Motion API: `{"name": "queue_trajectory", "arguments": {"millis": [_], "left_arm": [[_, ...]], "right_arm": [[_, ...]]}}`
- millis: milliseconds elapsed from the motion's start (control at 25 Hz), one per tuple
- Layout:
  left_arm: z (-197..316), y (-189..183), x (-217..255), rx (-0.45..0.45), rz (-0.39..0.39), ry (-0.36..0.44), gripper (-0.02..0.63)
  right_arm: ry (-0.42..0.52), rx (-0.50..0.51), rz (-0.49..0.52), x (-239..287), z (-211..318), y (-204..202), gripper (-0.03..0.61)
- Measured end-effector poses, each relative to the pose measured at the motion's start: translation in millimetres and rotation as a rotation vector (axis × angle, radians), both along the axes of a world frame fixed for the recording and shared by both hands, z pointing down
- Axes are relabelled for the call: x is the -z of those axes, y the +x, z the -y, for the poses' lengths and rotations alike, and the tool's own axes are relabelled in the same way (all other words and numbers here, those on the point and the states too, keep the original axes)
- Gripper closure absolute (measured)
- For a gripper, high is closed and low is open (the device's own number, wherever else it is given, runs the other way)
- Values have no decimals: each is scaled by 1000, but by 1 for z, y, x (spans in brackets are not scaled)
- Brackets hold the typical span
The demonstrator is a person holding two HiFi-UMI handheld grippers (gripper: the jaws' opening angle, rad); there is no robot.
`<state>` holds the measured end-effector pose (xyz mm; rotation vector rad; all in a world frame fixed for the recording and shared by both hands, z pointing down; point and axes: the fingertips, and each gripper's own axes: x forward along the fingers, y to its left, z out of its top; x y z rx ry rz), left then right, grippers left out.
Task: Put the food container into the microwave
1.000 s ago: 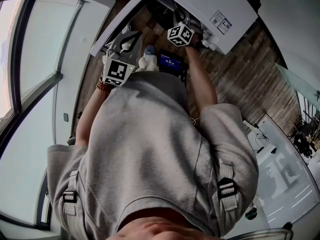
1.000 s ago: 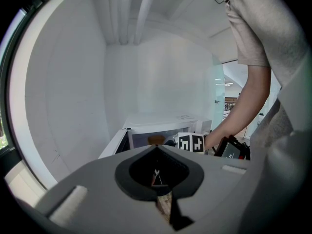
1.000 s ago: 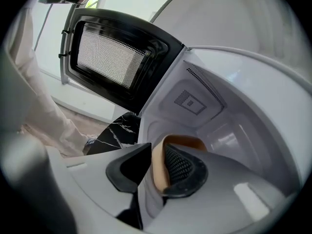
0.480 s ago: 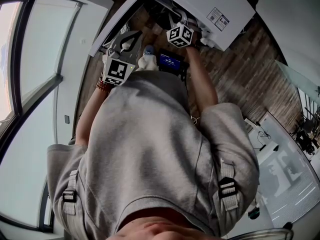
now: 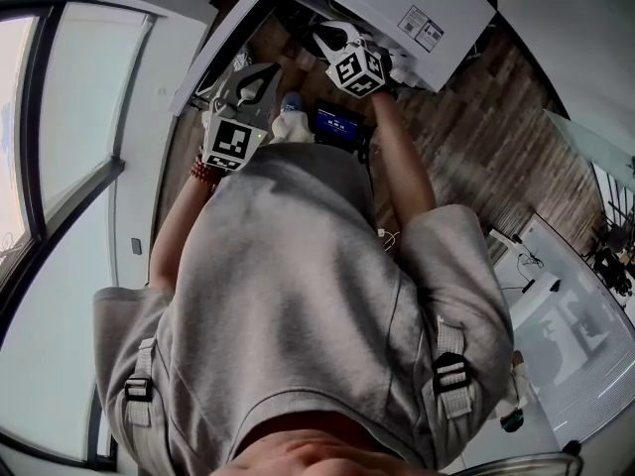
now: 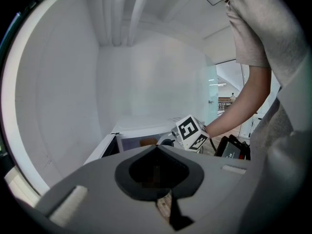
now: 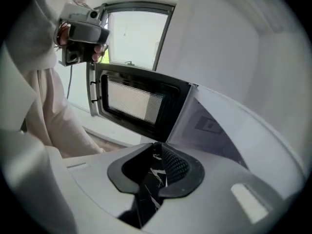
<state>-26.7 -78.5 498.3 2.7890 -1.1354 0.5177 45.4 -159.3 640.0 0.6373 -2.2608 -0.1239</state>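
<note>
Both pairs of fingers pressed together, left gripper, right gripper, microwave, wooden floor

The right gripper points its two dark jaws, pressed together with nothing between them, at a white microwave whose casing carries a small grey label. The microwave's dark-framed door, with a pale mesh pane, stands swung out to the left of the casing, its hinge edge just above the jaw tips. At upper left a hand holds the left gripper up before a bright window, and a light-coloured sleeve fills the left edge.
</note>
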Motion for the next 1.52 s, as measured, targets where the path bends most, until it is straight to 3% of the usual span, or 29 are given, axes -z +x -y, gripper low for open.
{"name": "queue_trajectory", "arguments": {"millis": [160, 560, 1040, 1280, 1520], "left_arm": [[-1, 12, 2, -23, -10, 8, 615], [3, 43, 16, -82, -32, 53, 615], [23, 92, 72, -103, -112, 192, 615], [19, 112, 89, -113, -140, 221, 615], [17, 123, 89, -131, -161, 233, 615]], "right_arm": [[50, 4, 41, 29, -5, -2, 512], [225, -156, 224, 126, -6, 26, 518], [410, -314, 386, 229, -41, 76, 523], [446, -455, 468, 253, -64, 115, 544], [452, -530, 478, 250, -79, 137, 565]]}}
